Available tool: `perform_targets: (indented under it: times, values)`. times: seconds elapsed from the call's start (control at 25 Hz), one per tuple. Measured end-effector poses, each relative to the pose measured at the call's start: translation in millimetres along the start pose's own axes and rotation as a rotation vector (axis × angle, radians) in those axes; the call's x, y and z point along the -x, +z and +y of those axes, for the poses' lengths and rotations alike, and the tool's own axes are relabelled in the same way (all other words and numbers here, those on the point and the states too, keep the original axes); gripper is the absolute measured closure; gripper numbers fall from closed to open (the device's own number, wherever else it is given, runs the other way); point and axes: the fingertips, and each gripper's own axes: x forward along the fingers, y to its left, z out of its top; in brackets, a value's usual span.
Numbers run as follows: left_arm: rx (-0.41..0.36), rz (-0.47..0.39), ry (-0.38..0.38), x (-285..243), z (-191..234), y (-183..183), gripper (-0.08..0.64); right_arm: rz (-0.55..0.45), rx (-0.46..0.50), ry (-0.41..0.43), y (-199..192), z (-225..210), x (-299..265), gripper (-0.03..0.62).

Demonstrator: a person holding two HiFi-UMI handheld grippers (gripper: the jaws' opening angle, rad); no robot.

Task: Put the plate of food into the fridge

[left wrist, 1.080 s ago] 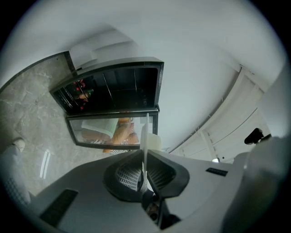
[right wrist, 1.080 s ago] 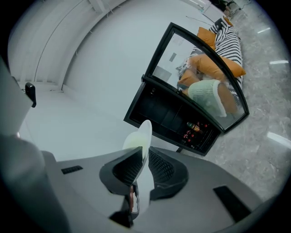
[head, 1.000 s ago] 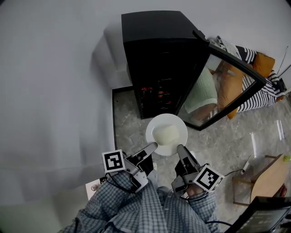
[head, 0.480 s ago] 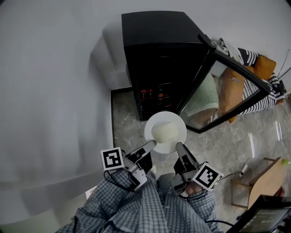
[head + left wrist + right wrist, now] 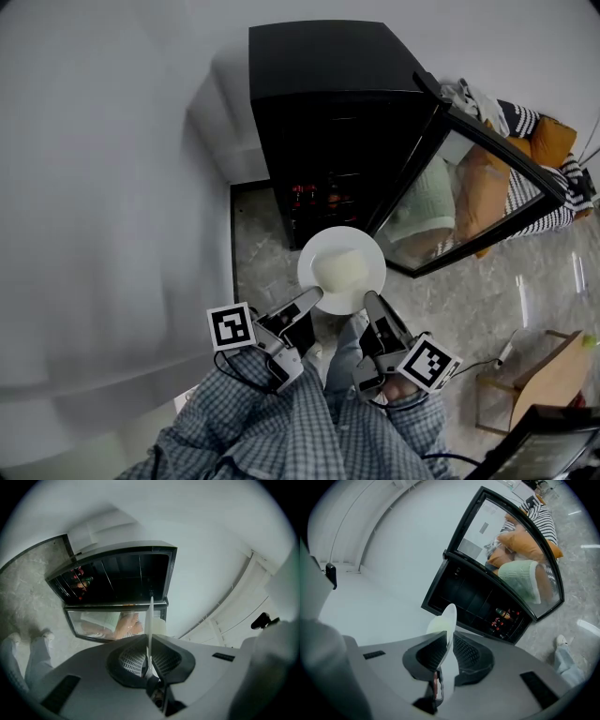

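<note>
Jaws of left gripper [image 5: 314, 300] and right gripper [image 5: 368, 302] shut on its near rim, holds the plate [image 5: 309, 263] level before the open fridge [image 5: 328, 112]; likely stiff, smooth, breakable, so suits this two-sided rim hold, flat under the pale food [image 5: 343, 270].

1. The plate [image 5: 364, 255], food [image 5: 341, 272] on it, lies before the fridge [image 5: 328, 112], which stands at its 12 o'clock.
2. The fridge door [image 5: 478, 202] stands at 2 o'clock.
3. The left gripper [image 5: 313, 299] clamps the rim at 7 o'clock, the right gripper [image 5: 368, 302] at 5.

Held forward, left gripper [image 5: 314, 298] and right gripper [image 5: 368, 300] clamp fingers [image 5: 300, 308] onto the plate [image 5: 376, 267].
</note>
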Motion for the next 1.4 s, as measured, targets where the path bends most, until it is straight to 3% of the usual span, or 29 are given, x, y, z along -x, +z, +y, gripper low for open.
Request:
perform_targets:
  times: [0.72, 1.4]
  values:
    - [0.009, -0.123, 0.008, -80, 6, 42, 0.537, 0.137, 0.038, 0.043, 80, -25, -58, 0.545]
    - [0.029, -0.365, 0.036, -123, 16, 74, 0.537, 0.364, 0.094, 0.119, 127, -43, -117, 0.545]
